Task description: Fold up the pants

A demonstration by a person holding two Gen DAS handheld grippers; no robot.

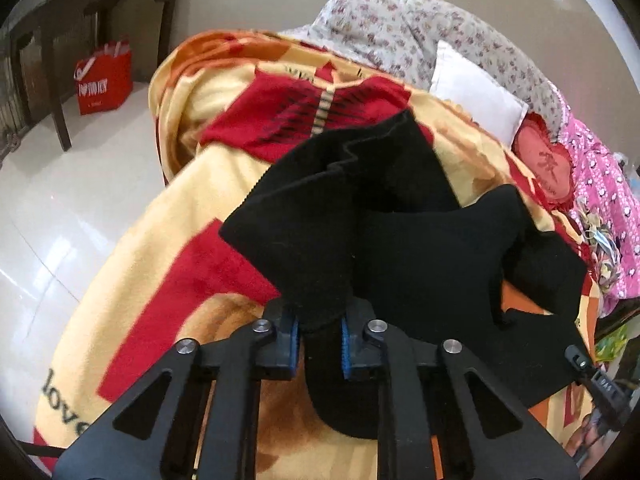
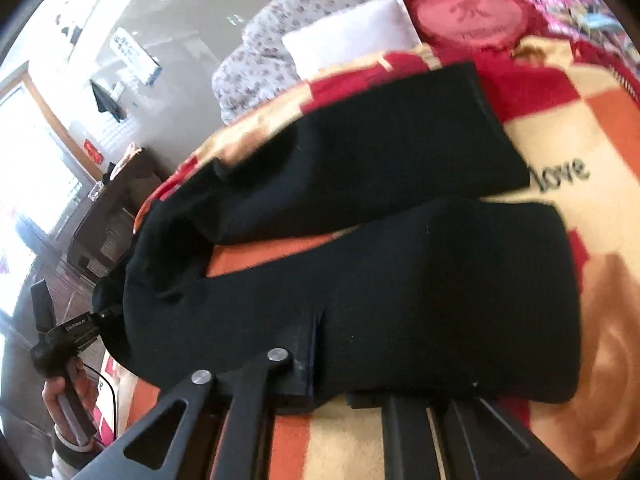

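Spread over the bed is a yellow, red and orange blanket (image 1: 168, 208), and that's my work surface, with a glossy pale floor off to one side. On it lies one pair of black pants (image 2: 360, 264), and I've got both ends of the near edge in hand. My left gripper (image 1: 319, 338) is clamped tight on a bunched fold of the black cloth, which rises straight up out of the jaws and fans away ahead of me. My right gripper (image 2: 316, 364) is pinched shut on the hem of the nearer leg; its far finger is buried under the fabric, so I only see the one side pressing in. From the right wrist view the two legs run side by side, long axis going left to right across the frame, with a strip of orange blanket showing between them and the legs joining at the left, where my other gripper and the hand holding it sit. So the cloth lies forward of both grippers, and I judge the next move is carrying the near leg over onto the far one. Count: one pair of pants, two legs, two grippers, one white pillow (image 1: 474, 92), one red heart cushion (image 2: 476, 16).
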